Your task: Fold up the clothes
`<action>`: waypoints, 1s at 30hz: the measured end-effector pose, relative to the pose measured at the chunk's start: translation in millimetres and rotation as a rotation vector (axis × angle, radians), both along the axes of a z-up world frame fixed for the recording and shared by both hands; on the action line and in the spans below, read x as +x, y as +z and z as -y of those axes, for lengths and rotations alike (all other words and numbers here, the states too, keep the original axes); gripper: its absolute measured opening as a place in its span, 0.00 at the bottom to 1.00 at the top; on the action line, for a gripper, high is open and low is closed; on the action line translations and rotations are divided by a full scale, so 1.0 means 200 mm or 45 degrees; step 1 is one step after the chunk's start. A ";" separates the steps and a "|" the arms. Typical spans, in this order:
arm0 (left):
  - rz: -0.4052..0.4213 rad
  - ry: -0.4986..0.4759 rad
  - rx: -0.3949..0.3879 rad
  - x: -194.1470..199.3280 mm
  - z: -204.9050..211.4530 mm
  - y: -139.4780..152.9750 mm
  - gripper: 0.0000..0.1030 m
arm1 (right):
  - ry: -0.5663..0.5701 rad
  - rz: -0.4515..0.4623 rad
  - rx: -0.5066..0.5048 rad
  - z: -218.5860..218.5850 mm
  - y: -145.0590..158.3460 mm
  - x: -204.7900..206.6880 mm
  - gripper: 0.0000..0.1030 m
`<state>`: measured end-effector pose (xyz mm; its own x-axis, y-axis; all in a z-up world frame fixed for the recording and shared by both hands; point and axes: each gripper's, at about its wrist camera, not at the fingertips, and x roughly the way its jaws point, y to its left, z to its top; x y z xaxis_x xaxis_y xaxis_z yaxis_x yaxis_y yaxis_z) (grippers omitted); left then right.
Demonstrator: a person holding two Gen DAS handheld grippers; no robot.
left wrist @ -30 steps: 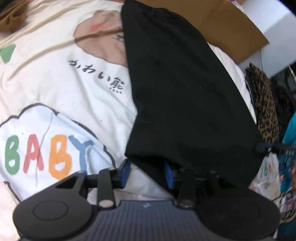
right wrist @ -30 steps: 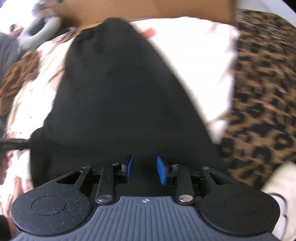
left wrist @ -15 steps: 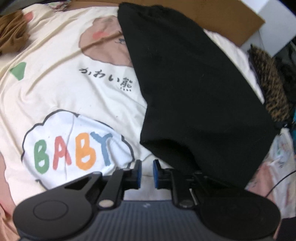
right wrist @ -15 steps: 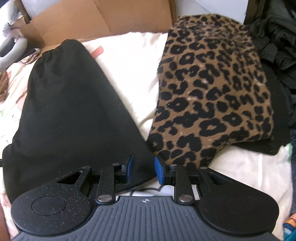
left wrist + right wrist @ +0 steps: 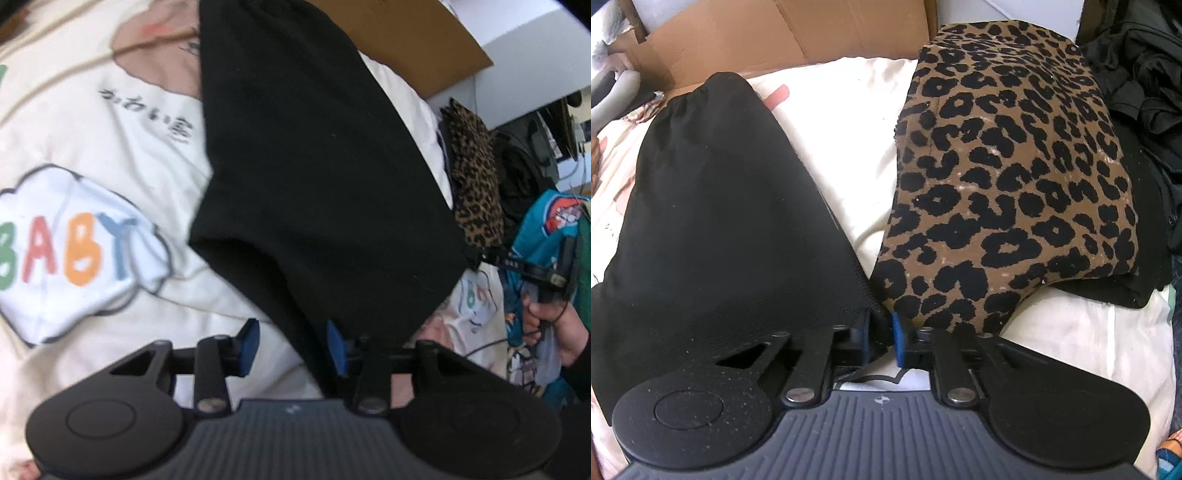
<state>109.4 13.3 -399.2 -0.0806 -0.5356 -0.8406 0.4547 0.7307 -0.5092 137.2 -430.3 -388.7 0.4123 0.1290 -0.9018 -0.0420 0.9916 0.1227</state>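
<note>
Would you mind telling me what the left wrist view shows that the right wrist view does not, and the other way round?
Only the left wrist view shows the BABY print on the cream sheet, the left tool standing open, and a hand gripping the other tool's handle. Only the right wrist view shows the right tool closed on the black garment's corner. Both show that garment, the leopard-print cloth and the cardboard.
</note>
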 end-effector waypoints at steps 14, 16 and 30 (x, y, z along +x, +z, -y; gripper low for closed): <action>-0.126 -0.112 -0.024 -0.16 0.06 -0.06 0.01 | 0.012 0.009 -0.031 0.01 0.02 -0.01 0.04; -0.111 -0.104 0.003 -0.16 0.06 -0.08 0.01 | 0.013 0.007 -0.036 0.00 0.01 -0.01 0.04; -0.161 -0.145 0.016 -0.18 0.04 -0.17 0.42 | 0.011 -0.023 -0.052 0.00 -0.05 0.01 0.04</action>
